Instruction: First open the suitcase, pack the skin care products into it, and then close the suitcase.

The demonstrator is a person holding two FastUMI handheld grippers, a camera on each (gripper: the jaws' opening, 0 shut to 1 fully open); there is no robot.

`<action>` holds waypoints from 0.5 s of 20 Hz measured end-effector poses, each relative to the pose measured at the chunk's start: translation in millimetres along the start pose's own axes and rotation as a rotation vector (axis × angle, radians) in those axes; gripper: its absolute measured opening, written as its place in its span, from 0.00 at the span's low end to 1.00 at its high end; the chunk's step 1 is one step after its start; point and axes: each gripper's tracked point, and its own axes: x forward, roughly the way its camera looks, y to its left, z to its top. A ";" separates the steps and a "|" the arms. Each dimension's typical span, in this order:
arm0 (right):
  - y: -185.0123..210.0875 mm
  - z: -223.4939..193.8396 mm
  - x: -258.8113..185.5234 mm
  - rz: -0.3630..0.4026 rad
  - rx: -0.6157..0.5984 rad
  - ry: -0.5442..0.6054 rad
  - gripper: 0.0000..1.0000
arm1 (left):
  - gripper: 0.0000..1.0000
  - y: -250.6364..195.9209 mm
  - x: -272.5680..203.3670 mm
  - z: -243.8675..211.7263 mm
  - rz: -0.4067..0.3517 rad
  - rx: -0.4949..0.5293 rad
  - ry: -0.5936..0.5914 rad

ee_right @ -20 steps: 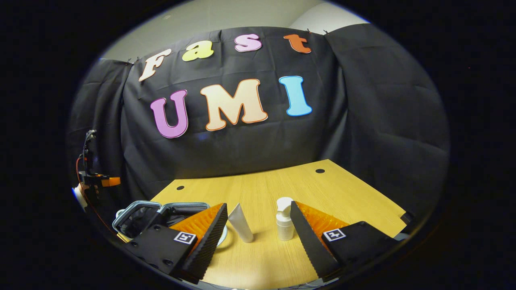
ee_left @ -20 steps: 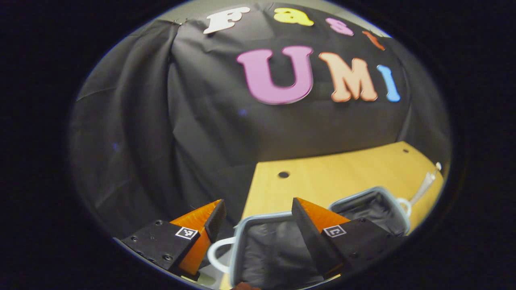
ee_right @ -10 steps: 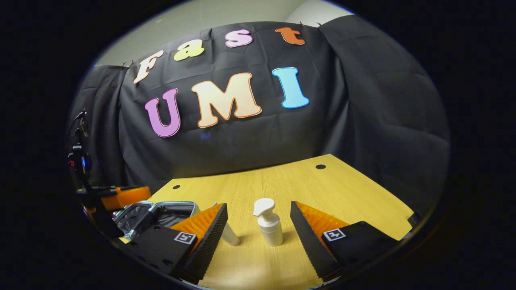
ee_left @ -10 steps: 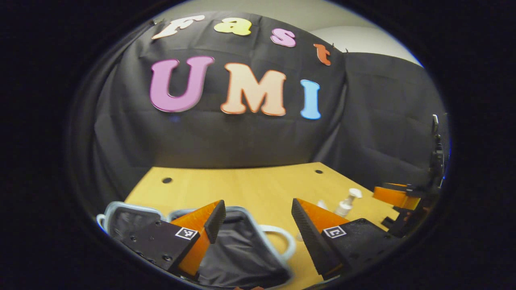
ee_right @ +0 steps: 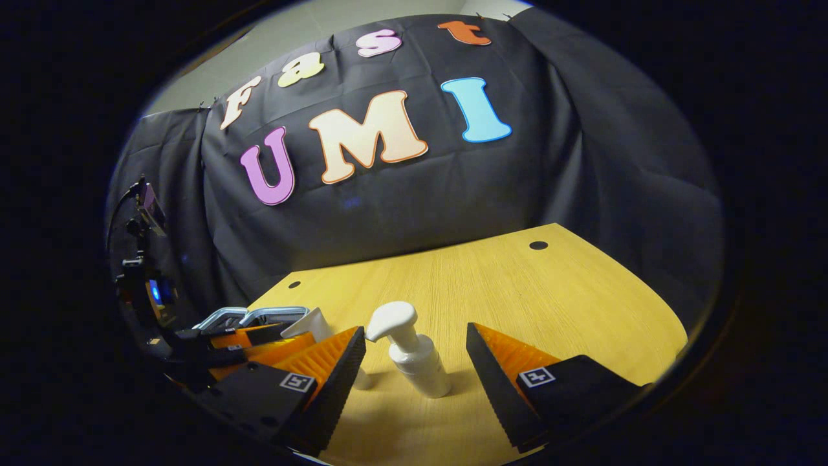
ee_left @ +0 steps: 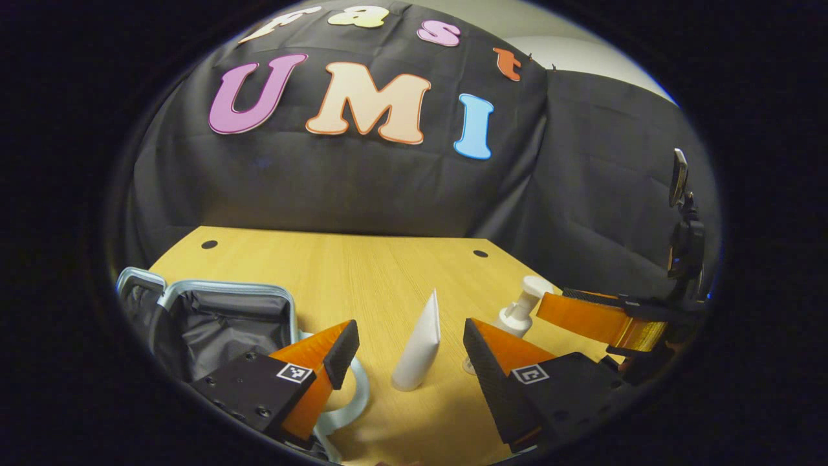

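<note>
The small suitcase (ee_left: 213, 317) lies open on the wooden table (ee_left: 362, 265), its grey lining showing and a white handle by my left finger. A white tube (ee_left: 419, 343) stands upright just ahead of my open left gripper (ee_left: 407, 346), between its fingertips' lines. A white pump bottle (ee_left: 521, 309) stands to its right. In the right gripper view the pump bottle (ee_right: 413, 353) stands between the open fingers of my right gripper (ee_right: 414, 349), untouched. The tube (ee_right: 310, 323) peeks out behind the left finger, and the suitcase rim (ee_right: 259, 316) shows at far left.
The other gripper (ee_left: 608, 320) reaches in from the right in the left gripper view; in the right gripper view the left gripper (ee_right: 213, 340) sits at the left. Black cloth walls the booth behind the table. Small round holes (ee_right: 538, 245) mark the tabletop.
The left gripper has swung right from over the open suitcase to face the tube. The right gripper has moved closer to the pump bottle, which now stands between its fingers.
</note>
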 end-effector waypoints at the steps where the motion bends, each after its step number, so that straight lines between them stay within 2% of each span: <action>1: -0.1 -1.7 1.3 0.008 -0.007 0.005 0.94 | 0.96 -0.8 6.4 -7.9 0.006 0.002 0.021; 2: 0.8 -2.5 2.2 0.015 -0.015 0.008 0.98 | 0.95 -2.2 11.7 -15.8 0.003 0.005 0.038; 4: 2.2 -8.3 3.0 0.025 -0.032 0.019 0.95 | 0.93 -0.6 21.0 -27.5 0.006 0.012 0.065; 5: 3.3 -10.8 3.9 0.030 -0.038 0.025 0.98 | 0.89 -0.8 24.5 -30.8 0.004 0.014 0.071; 6: 4.5 -13.1 4.3 0.034 -0.043 0.031 0.95 | 0.85 0.0 27.8 -34.1 0.001 0.013 0.079; 8: 4.8 -17.5 7.1 0.038 -0.049 0.039 0.98 | 0.72 4.3 33.0 -40.0 0.017 0.013 0.096; 9: 5.4 -20.0 9.2 0.040 -0.048 0.043 0.98 | 0.45 5.3 34.2 -43.8 0.017 0.014 0.104; 10: 5.6 -22.1 11.8 0.040 -0.046 0.049 0.95 | 0.46 5.1 37.4 -47.4 0.013 0.016 0.119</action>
